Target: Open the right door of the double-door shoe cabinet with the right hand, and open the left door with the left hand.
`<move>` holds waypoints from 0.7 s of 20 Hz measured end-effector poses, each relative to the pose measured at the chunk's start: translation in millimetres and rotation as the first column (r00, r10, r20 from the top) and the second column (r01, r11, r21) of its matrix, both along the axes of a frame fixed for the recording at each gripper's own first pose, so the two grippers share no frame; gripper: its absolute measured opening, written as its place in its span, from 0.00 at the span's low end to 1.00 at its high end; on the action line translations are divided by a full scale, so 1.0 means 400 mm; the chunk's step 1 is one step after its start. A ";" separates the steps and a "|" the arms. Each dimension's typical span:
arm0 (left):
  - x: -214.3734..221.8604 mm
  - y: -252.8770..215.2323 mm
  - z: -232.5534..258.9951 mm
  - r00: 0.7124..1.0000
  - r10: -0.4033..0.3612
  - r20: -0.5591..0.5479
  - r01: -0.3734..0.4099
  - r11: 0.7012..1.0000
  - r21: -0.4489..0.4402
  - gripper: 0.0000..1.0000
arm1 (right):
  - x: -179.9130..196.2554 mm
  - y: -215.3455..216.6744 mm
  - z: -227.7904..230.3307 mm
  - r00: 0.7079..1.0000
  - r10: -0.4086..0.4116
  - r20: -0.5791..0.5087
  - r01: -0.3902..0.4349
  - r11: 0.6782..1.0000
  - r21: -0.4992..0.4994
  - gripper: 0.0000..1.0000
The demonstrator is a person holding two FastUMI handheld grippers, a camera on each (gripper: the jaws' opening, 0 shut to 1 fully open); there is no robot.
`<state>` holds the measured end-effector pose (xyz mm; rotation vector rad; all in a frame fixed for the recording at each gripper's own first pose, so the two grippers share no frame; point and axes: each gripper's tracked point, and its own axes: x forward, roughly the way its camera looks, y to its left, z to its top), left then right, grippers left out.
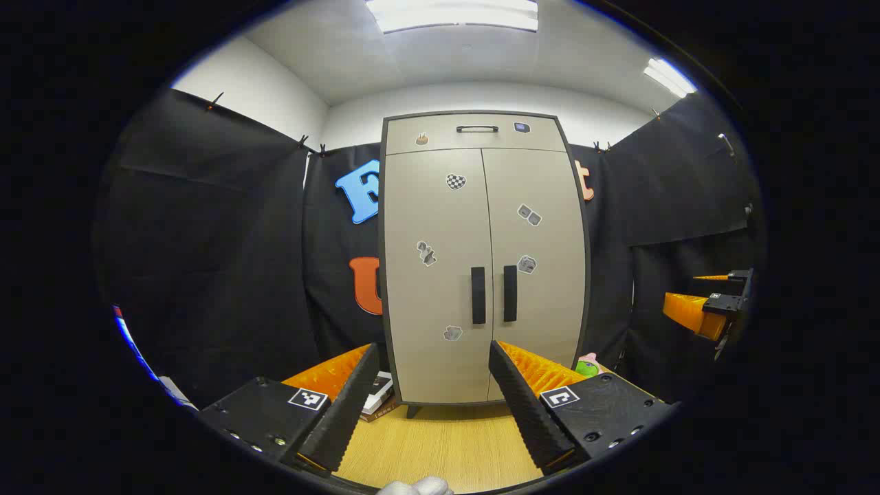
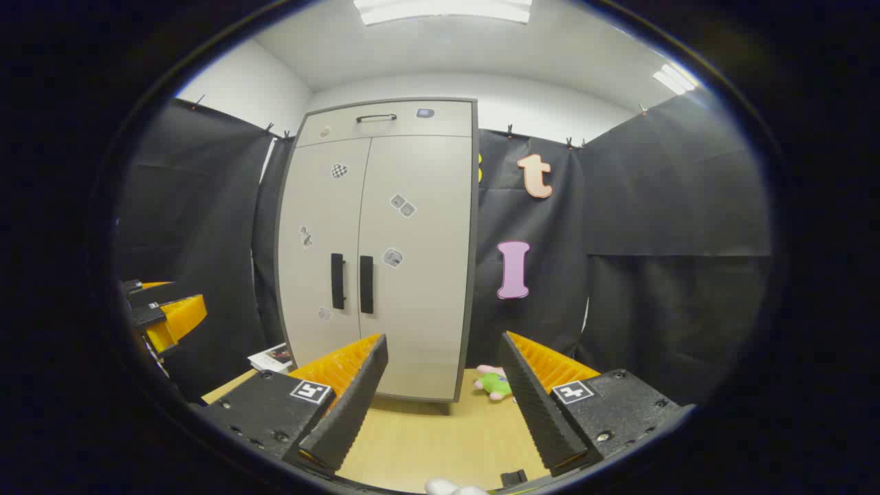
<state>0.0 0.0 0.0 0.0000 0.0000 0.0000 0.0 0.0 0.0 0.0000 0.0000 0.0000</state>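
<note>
A tall beige double-door shoe cabinet (image 1: pixel 481 206) stands ahead with both doors shut. Its left door handle (image 1: pixel 478 295) and right door handle (image 1: pixel 510 293) are dark vertical bars side by side at the centre seam. My left gripper (image 1: pixel 434 354) is open, some way short of the cabinet, with nothing between its fingers. In the right gripper view the cabinet (image 2: pixel 385 206) sits left of centre, with its left handle (image 2: pixel 337 280) and right handle (image 2: pixel 366 284). My right gripper (image 2: pixel 443 347) is open and empty, also apart from the cabinet. Each gripper shows at the other view's edge: right gripper (image 1: pixel 715 309), left gripper (image 2: pixel 161 313).
A drawer with a dark handle (image 1: pixel 477 128) tops the cabinet. Stickers dot both doors. A green and pink plush toy (image 2: pixel 495 381) lies on the wooden floor (image 2: pixel 426 433) by the cabinet's right foot. A book (image 1: pixel 379 395) lies at its left foot. Black cloth walls surround the booth.
</note>
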 end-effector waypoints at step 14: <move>-0.020 0.036 -0.008 1.000 0.010 -0.006 -0.010 1.000 -0.003 0.96 | -0.008 0.020 0.004 1.000 -0.011 0.002 0.011 1.000 -0.009 1.00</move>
